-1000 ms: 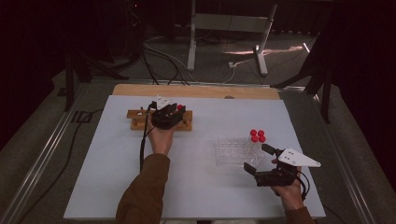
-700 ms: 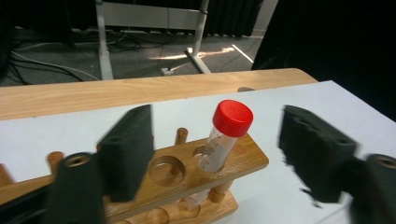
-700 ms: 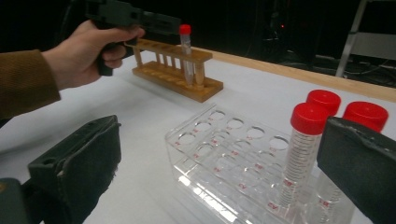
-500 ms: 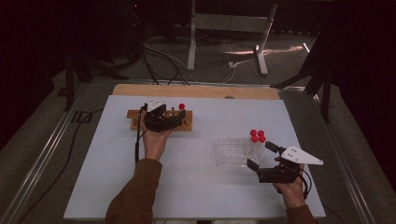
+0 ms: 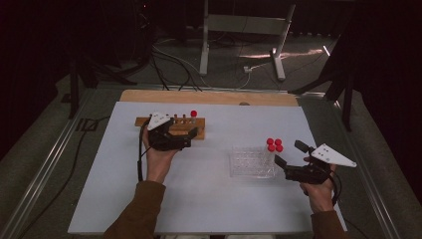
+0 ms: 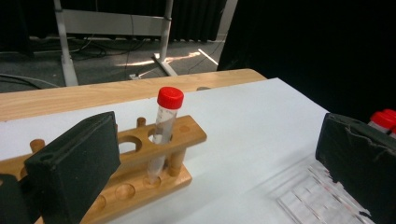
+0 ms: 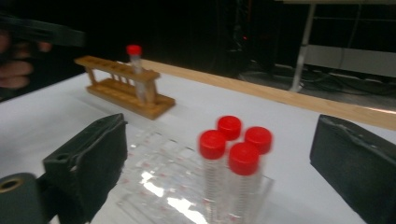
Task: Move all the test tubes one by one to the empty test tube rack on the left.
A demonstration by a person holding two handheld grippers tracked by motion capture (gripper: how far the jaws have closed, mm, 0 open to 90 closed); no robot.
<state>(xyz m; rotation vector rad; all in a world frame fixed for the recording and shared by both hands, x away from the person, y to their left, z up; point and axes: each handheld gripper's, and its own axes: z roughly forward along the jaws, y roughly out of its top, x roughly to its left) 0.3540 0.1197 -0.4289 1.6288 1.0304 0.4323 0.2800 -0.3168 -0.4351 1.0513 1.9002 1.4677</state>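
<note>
White rectangular table top [image 5: 209,199], matte, with a light wooden strip [image 5: 209,97] along its far edge. Grey metal rails [image 5: 45,174] flank the table at left and right. Grey carpeted floor [image 5: 164,69] beyond, crossed by loose black and white cables [image 5: 171,59]. Grey metal stand [image 5: 244,25] with splayed legs on that floor. Black curtains [image 6: 289,42] behind.

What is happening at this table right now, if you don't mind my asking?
A person is working with red-capped tubes using two handheld grippers. One tube stands upright in the wooden rack, with the left gripper open beside that rack. Four more tubes stand in a corner of the clear plastic rack. The right gripper is open, pointing at them, holding nothing.
</note>
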